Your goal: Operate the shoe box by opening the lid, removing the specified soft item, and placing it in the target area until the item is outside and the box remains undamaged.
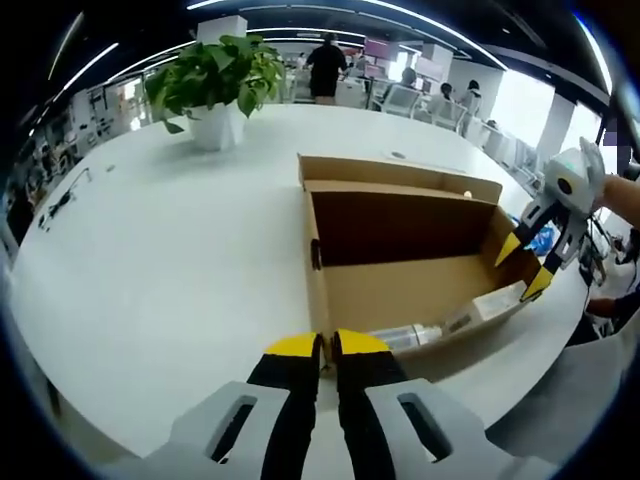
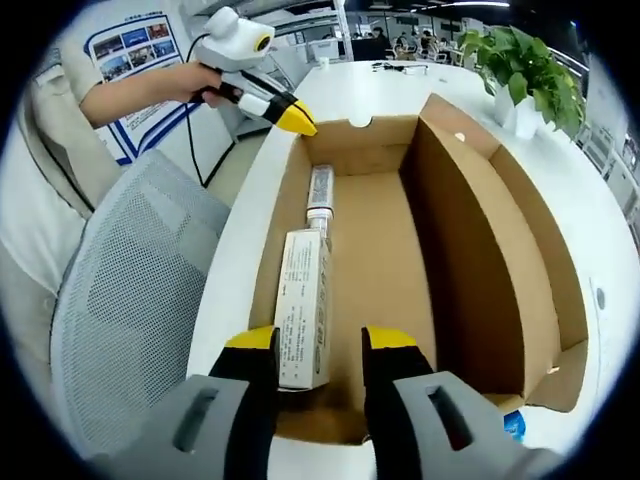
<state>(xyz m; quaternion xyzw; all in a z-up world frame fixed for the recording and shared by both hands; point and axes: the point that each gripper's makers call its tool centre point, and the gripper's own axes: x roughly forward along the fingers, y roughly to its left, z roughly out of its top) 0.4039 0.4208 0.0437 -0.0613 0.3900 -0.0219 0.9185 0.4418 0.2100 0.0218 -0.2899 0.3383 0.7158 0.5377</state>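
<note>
A: Cardboard, brown, open-topped shoe box (image 2: 480,250) was seen lying on the white round table (image 1: 160,270), lid flap already folded back. Inside, along one long wall, a white printed carton (image 2: 303,310) and a silvery tube-shaped item (image 2: 320,188) were laid end to end.

B: Which was taken as the soft item?

A: It could not be told for sure. The tube was judged light and squeezable, likely slippery on its glossy skin; the carton was judged light too, thin-walled, easily dented.

B: Where should hold be taken?

A: Across the narrow width, mid-length, was judged best, so nothing tips. A gentle squeeze was advised.

B: Claws?

A: The right gripper (image 2: 320,340) was held with jaws apart, empty, at the near end of the box, one jaw just beside the carton's end. The left gripper (image 1: 327,345) was seen with its yellow tips nearly closed, nothing between them, at the box's other end, at its corner (image 2: 295,120).

B: Edges, room?

A: The items were pressed close to the wall, so little room was left for a jaw on that side; the box floor beside them was bare. The table edge and a grey mesh chair (image 2: 130,300) were near. A potted green plant (image 1: 215,85) stood well apart.
</note>
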